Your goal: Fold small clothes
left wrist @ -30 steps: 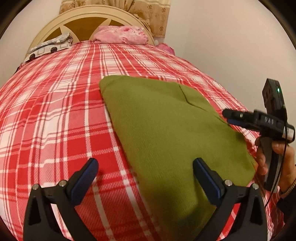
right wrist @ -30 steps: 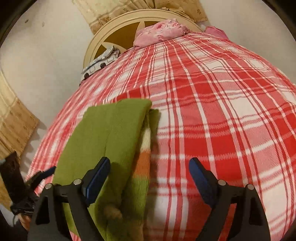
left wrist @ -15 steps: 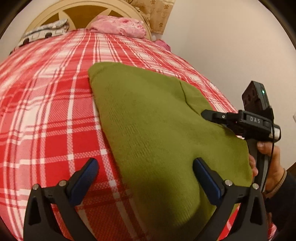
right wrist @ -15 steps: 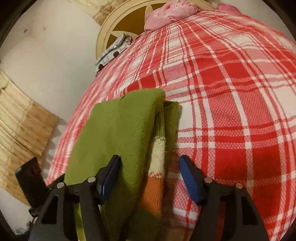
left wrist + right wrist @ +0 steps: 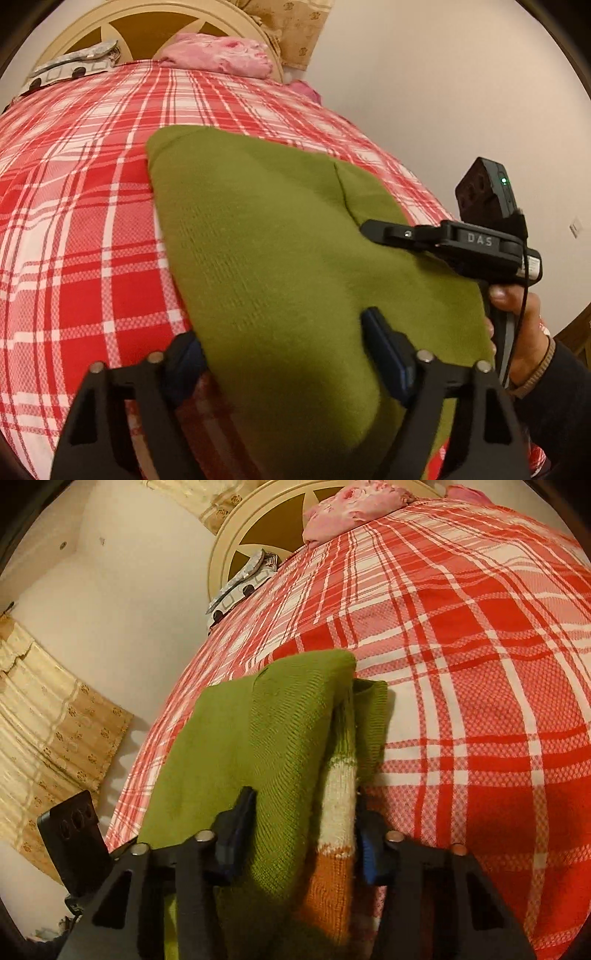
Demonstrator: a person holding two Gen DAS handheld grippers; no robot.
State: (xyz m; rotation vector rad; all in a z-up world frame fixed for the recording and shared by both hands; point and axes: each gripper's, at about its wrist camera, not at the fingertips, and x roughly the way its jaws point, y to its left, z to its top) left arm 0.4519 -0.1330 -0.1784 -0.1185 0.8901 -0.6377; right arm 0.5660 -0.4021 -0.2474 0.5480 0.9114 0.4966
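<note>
Tools [image 5: 301, 834] closing, green sweater [image 5: 280, 236], plaid bedspread [image 5: 85, 206]

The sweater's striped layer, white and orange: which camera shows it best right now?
The right wrist view. The white and orange stripes run between the closing right gripper fingers, under the green top fold. The left wrist view shows only the plain green sweater surface, no stripes.
</note>
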